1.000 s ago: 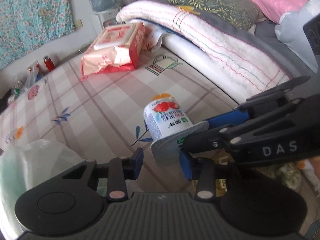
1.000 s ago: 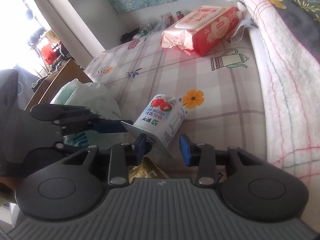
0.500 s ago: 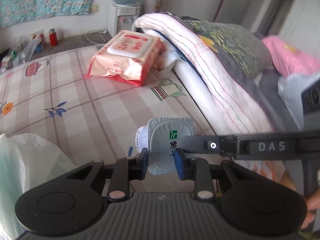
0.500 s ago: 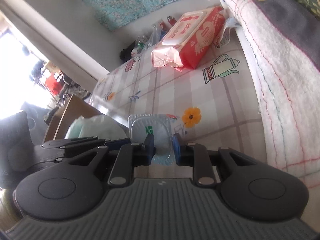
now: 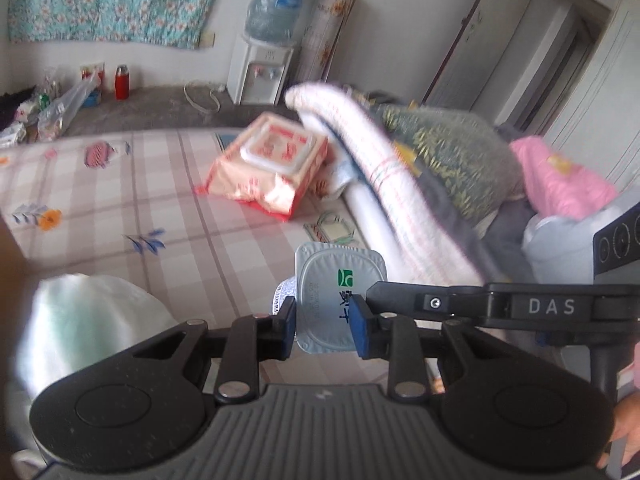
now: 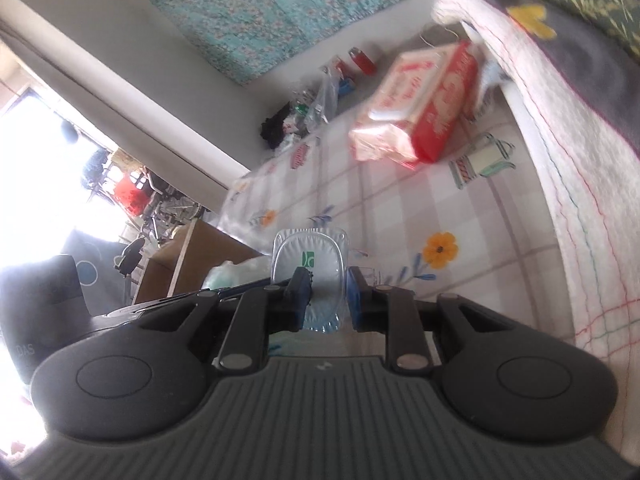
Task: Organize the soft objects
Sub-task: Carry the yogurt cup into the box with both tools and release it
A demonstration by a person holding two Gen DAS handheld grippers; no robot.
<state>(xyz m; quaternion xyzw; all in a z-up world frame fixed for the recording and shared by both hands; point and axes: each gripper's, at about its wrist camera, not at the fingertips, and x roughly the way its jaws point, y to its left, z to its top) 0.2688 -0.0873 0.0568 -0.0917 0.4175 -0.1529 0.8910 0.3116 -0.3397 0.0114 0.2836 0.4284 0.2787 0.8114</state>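
a bed covered in a checked sheet (image 5: pixel 120 208) printed with small flowers and teapots fills the room's middle. along its far side lies a rolled quilt (image 5: pixel 384 184), white with coloured stitching, with a dark leafy pillow (image 5: pixel 452 148) and a pink bundle (image 5: pixel 560 184) on top. touching the quilt's end sits a red and pink pack of wipes (image 5: pixel 272 164). nearer the person, a pale green plastic bag (image 5: pixel 92 320) slumps on the sheet.

above the sheet, a small yogurt cup (image 5: pixel 336 300) hangs in the air, held from two sides at once. the left gripper (image 5: pixel 323 326) is clamped across the cup's foil lid, one blue pad on each edge. the right gripper (image 6: pixel 325 300) comes in from the other side and is also clenched on the cup (image 6: pixel 310 264), its jaws having closed onto it within the last moment.

the cup's long axis points away from both tools, lid facing back toward them, body aimed out over the sheet. both hands are equally near, so either could carry it alone; the bag lies on the left gripper's side, the wipes and quilt farther ahead.
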